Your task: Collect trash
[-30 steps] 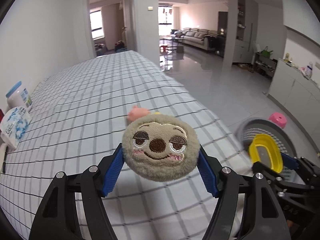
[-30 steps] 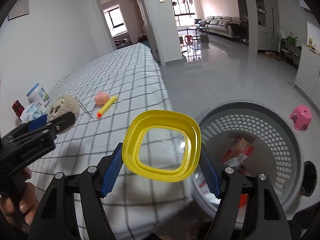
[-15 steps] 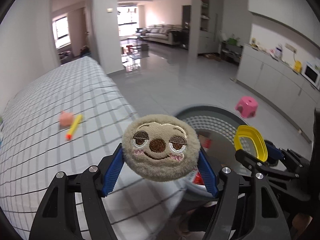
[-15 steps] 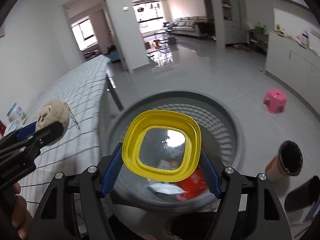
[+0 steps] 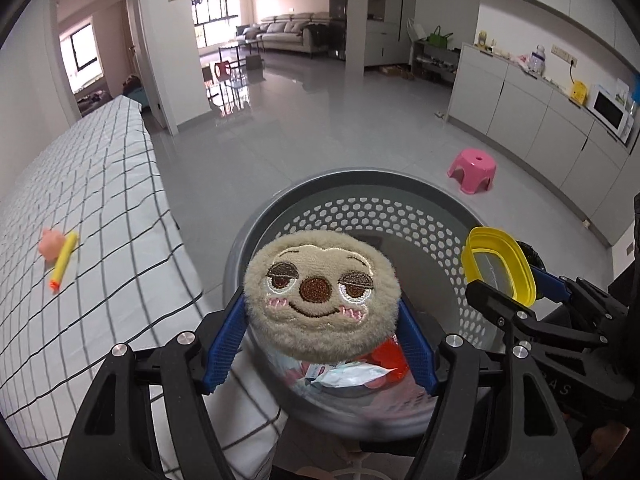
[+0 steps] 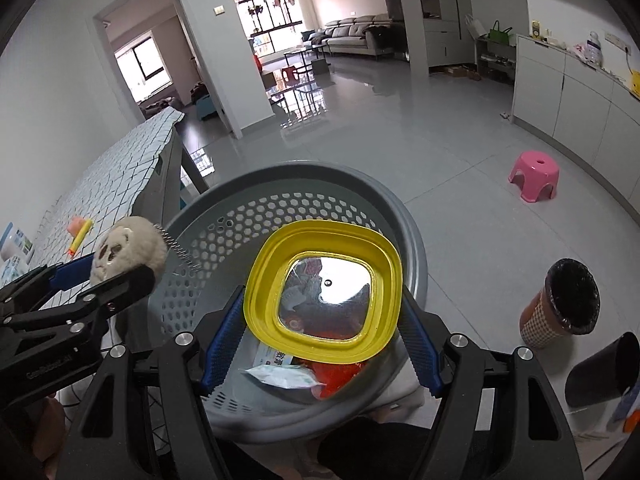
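Observation:
My left gripper (image 5: 320,336) is shut on a round beige plush face (image 5: 322,294), held over the near rim of a grey perforated basket (image 5: 360,208). My right gripper (image 6: 322,328) is shut on a yellow-rimmed clear lid (image 6: 260,280), held above the same basket (image 6: 256,216). Wrappers and a red packet (image 6: 332,376) lie in the basket's bottom. In the right wrist view the plush (image 6: 128,250) shows at the left, a small chain hanging from it. In the left wrist view the lid (image 5: 480,246) shows at the right.
A table with a checked cloth (image 5: 100,216) stands left of the basket, bearing a yellow foam dart (image 5: 63,260) and a small pink toy (image 5: 50,242). On the floor are a pink stool (image 6: 534,176), a lined bin (image 6: 560,304) and a dark cup (image 6: 600,372).
Both grippers swung right from above the checked table to above the grey basket and dipped lower. Each kept its hold, the plush in the left, the lid in the right.

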A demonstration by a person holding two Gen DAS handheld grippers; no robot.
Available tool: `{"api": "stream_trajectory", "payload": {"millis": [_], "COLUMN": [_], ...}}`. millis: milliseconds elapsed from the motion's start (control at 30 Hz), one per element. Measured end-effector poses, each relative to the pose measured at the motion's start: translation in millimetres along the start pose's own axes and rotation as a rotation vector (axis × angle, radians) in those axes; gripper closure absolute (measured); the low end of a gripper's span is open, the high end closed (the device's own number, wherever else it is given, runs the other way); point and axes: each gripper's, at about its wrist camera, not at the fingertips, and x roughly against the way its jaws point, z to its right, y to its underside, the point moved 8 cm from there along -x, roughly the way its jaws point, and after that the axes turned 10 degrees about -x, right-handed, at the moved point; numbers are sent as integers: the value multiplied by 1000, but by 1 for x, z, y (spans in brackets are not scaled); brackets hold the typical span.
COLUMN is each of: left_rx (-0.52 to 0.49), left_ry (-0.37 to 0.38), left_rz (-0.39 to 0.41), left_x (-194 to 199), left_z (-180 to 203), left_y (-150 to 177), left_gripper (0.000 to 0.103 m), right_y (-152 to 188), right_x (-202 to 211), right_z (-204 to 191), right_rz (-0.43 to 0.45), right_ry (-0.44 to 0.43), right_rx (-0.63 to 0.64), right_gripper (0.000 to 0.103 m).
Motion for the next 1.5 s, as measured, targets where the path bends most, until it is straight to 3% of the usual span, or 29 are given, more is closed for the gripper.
{"api": "stream_trajectory", "payload": {"millis": [467,600,767,1500], "left_rx": [34,43,43,52], "left_ry": [-22,-14,-19,-15], "left_rz": [-33,-23,-12,12], "left_x": [-27,-27,-23,-1], "left_z": [-13,-13,-14,-15], "left_y": [-5,-9,-11,-7], "left_gripper": [33,29,23,23], "right_y": [-12,-16,-19,-10], "right_x": [-30,-33,-29,-6], "right_z": [-4,0,1,-1], "right_rz": [-22,-24,-6,13], "right_ry": [-13,-9,2,-3], "right_rx": [20,14,12,-10], "right_gripper": [33,33,26,26]}}
